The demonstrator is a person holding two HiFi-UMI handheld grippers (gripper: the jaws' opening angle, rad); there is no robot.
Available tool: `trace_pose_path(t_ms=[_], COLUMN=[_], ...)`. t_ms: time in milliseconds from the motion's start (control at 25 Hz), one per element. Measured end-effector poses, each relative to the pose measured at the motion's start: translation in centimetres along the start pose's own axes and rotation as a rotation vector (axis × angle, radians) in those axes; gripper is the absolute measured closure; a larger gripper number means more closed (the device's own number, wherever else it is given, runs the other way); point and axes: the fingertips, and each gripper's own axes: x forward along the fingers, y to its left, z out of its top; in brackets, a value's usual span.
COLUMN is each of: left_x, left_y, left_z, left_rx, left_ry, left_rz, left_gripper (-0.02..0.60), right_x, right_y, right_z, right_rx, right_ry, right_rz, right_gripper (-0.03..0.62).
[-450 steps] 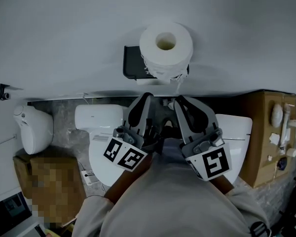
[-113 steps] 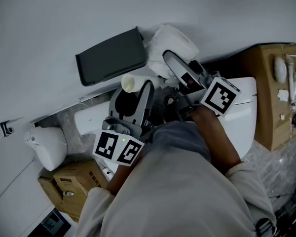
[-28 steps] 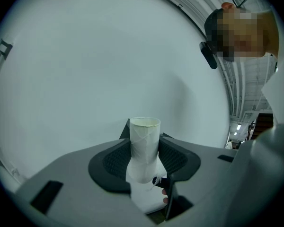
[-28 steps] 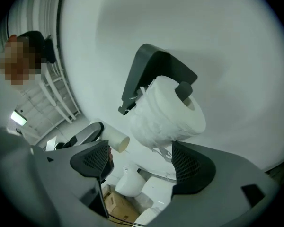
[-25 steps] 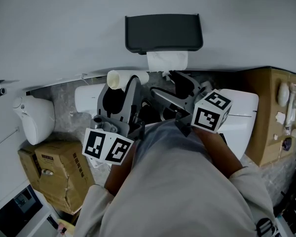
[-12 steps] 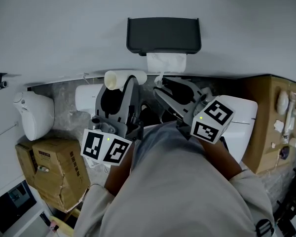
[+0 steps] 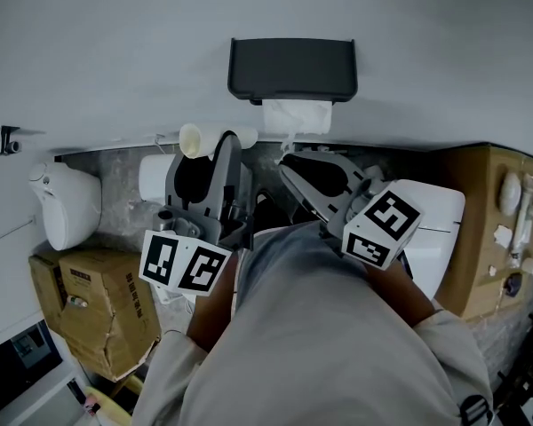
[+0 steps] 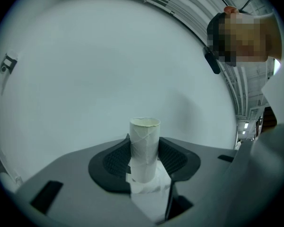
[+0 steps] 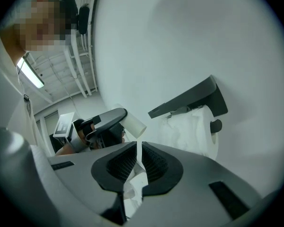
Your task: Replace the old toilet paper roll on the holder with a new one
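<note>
The black holder (image 7: 293,67) hangs on the white wall with the new white roll (image 7: 298,115) under its cover. The right gripper view shows the same roll (image 9: 194,126) and cover (image 9: 189,100). My left gripper (image 7: 206,149) is shut on the empty cardboard tube (image 7: 204,138), left of the holder and below it. That tube (image 8: 144,145) stands upright between the pads of the left gripper (image 8: 144,162). My right gripper (image 7: 289,162) sits just below the roll. Its jaws have just been closing, and the right gripper (image 9: 138,162) now pinches the roll's loose paper tail (image 9: 138,157).
Below the grippers are a white toilet (image 7: 431,220) and its tank (image 7: 160,180). A cardboard box (image 7: 93,304) and a white unit (image 7: 67,207) sit at the left. A brown cabinet (image 7: 493,229) stands at the right. The person's body fills the lower middle.
The right gripper's jaws went from wide open to closed on the paper tail, and it rose a little and rolled. The left gripper with the tube drifted slightly left.
</note>
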Motion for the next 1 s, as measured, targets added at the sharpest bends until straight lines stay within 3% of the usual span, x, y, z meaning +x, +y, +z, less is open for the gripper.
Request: trace_pose_path(t_ms=[600, 1000], left_x=[1.7, 4.8], left_y=[-1.8, -3.1], left_z=[3.5, 4.9], left_rx=[0.062, 0.155], left_ry=[-0.052, -0.026], left_rz=[-0.038, -0.103], left_gripper=[0.399, 0.399], right_x=[0.2, 0.3], right_y=[1.3, 1.8], right_z=[1.2, 2.5], right_rx=[-0.053, -0.084], right_ry=[-0.016, -0.039], right_rz=[0.059, 0.076], right_gripper=[0.577, 0.577])
